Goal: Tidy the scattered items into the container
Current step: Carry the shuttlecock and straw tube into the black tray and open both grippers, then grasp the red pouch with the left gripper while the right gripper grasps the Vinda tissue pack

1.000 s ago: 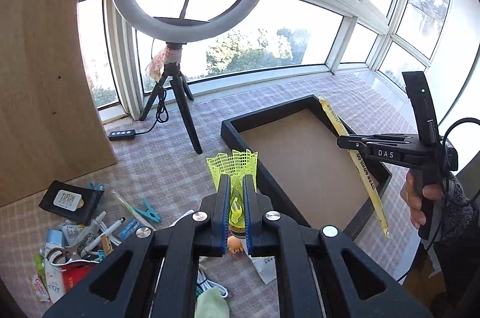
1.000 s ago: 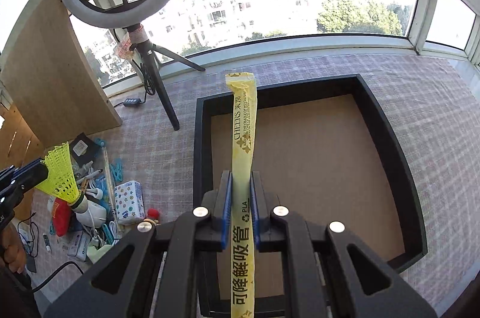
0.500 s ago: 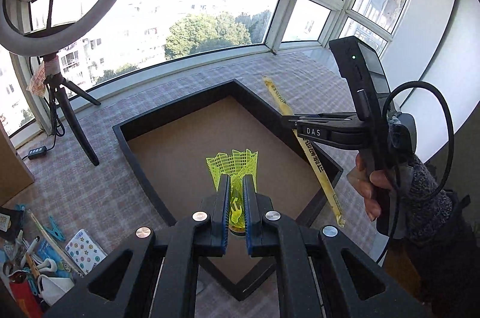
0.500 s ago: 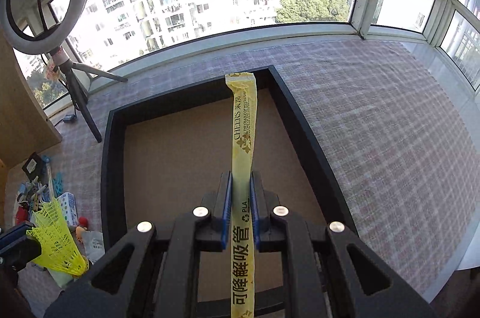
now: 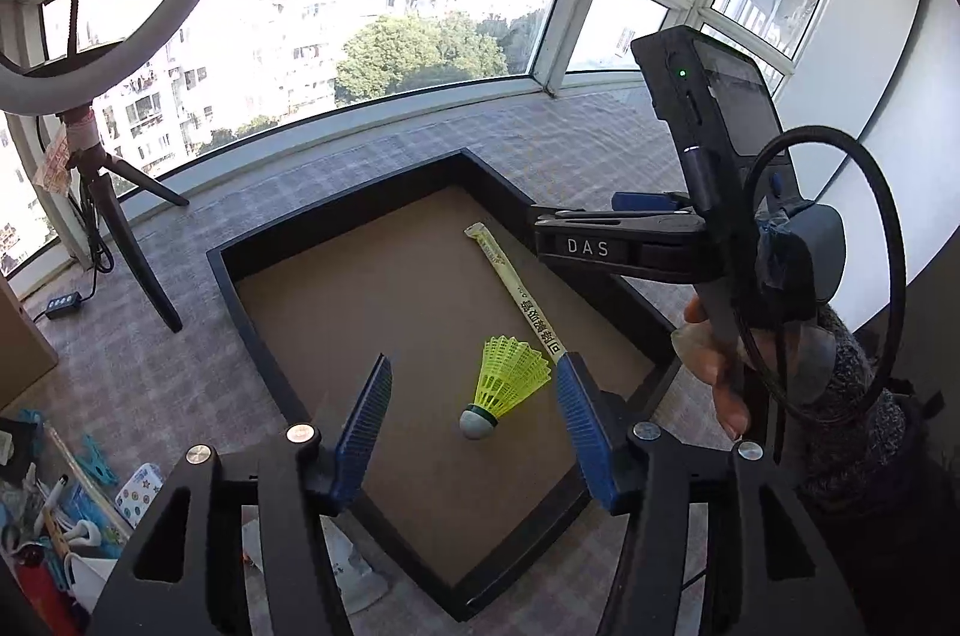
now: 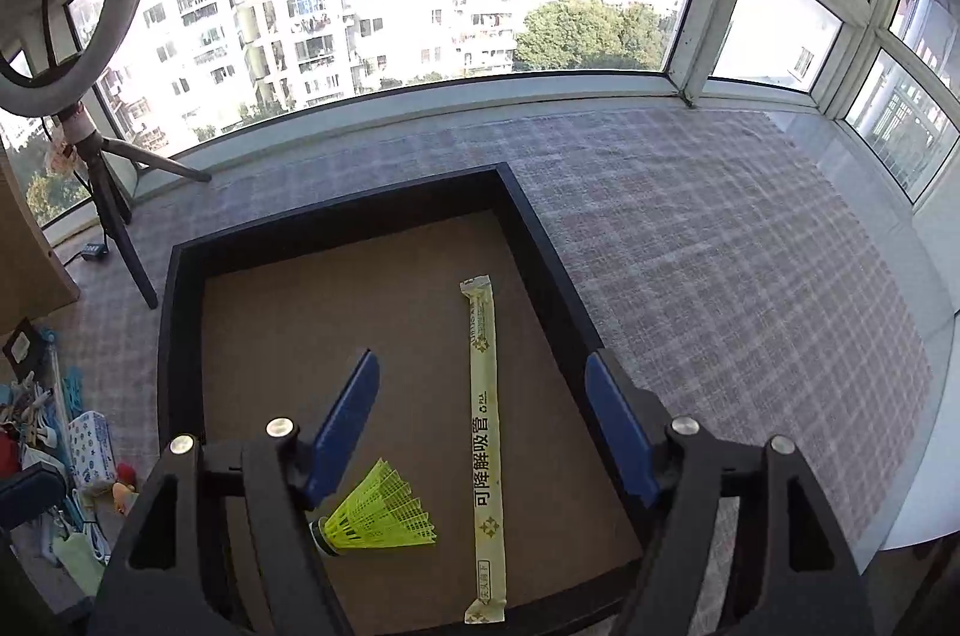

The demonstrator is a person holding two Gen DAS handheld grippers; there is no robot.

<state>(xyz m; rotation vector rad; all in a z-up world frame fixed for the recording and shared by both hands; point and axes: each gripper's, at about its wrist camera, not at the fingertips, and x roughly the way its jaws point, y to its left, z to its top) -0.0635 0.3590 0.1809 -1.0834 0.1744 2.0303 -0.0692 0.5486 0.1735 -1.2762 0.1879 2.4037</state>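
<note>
A black-rimmed tray [image 5: 252, 312] [image 6: 174, 336] with a brown floor sits on the checked cloth. Inside it lie a yellow shuttlecock [image 5: 507, 384] [image 6: 378, 519] and a long yellow wrapped straw [image 5: 516, 294] [image 6: 485, 432]. My left gripper [image 5: 474, 396] hangs above the tray with its jaws opening; the shuttlecock lies loose below, between the blue pads, touching neither. My right gripper [image 6: 483, 390] is also opening above the straw, which rests flat on the tray floor. The right gripper's body [image 5: 630, 246] and the hand holding it show at the right in the left wrist view.
A heap of small items [image 5: 66, 504] [image 6: 54, 444] lies on the cloth left of the tray. A ring light on a tripod [image 5: 108, 210] [image 6: 102, 192] stands at the back left, with a power strip [image 5: 63, 303] by its feet. Windows run behind.
Both grippers went from shut to open. The shuttlecock dropped out of the left one and the straw out of the right one; both now lie on the tray floor.
</note>
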